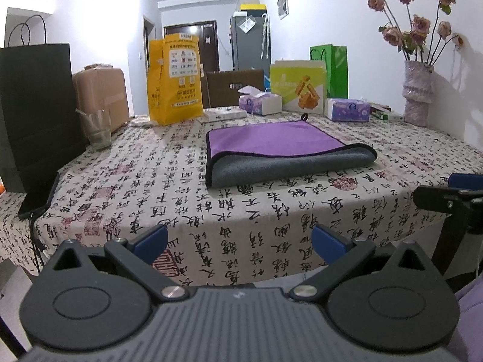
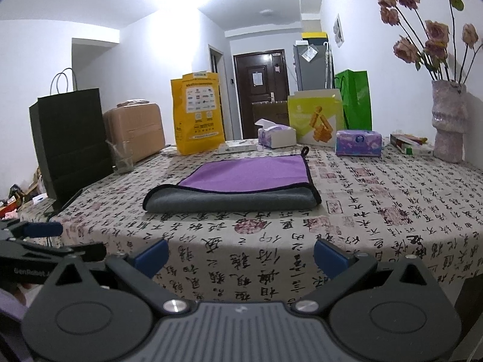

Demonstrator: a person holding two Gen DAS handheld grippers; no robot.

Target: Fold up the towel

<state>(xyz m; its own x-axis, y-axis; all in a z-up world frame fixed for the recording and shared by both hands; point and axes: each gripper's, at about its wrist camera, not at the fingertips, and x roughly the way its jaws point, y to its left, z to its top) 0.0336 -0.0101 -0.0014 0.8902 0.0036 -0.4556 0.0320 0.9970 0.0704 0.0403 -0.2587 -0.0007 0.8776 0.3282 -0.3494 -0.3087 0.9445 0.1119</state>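
Observation:
A purple and grey towel lies folded on the table, purple face up, grey underlayer showing along its near edge; it also shows in the right wrist view. My left gripper is open and empty, held off the table's near edge, well short of the towel. My right gripper is open and empty, also back from the near edge. The right gripper shows at the right edge of the left wrist view; the left gripper shows at the left edge of the right wrist view.
The table has a calligraphy-print cloth. Along its back stand a black paper bag, a glass, a yellow bag, tissue packs, a green box and a vase of flowers. A phone lies at the left.

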